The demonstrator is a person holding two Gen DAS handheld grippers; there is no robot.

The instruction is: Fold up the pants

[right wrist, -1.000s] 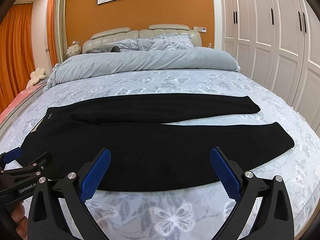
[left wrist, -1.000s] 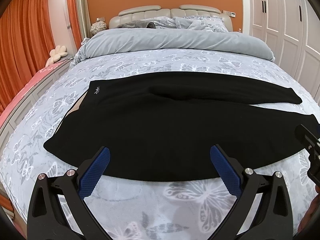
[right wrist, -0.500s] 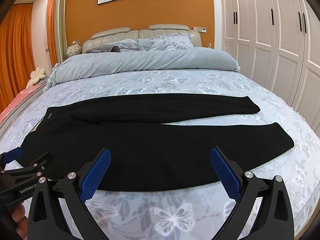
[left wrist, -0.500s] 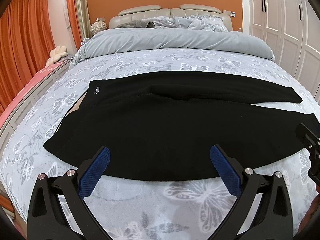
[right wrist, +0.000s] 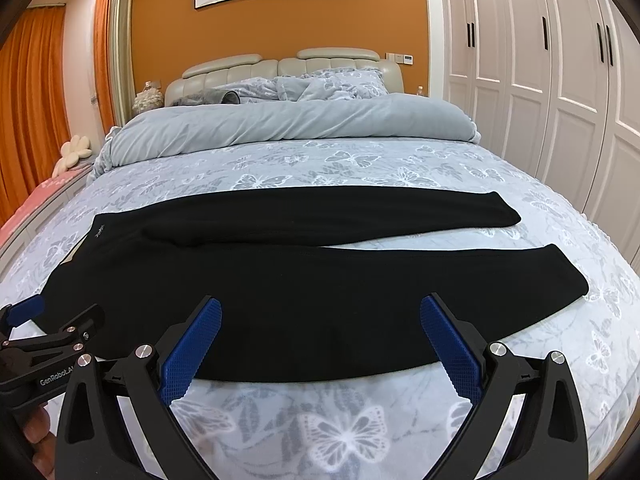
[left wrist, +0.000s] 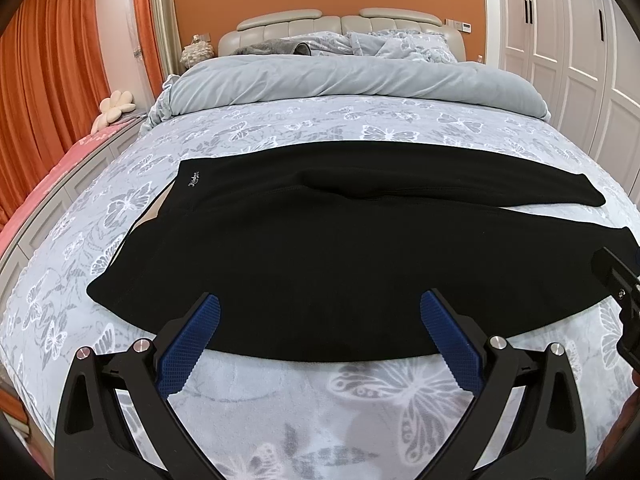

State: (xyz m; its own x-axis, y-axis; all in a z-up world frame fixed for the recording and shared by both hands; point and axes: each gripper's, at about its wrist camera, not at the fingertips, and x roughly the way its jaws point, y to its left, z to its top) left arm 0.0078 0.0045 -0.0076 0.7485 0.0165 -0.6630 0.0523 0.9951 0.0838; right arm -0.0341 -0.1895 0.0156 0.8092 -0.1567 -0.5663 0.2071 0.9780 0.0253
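Black pants lie flat across the bed, waistband at the left, both legs stretching right. In the right wrist view the pants show a gap between the two leg ends at the right. My left gripper hovers open over the near edge of the pants, nothing between its blue pads. My right gripper is open too, over the near leg's edge. The left gripper also shows at the left edge of the right wrist view, and part of the right gripper at the right edge of the left wrist view.
The bed has a grey butterfly-print cover, with a rolled grey duvet and pillows at the far end. White wardrobe doors stand on the right, orange curtains on the left. A hand holds the left gripper.
Both grippers have barely shifted. The pants lie as before.
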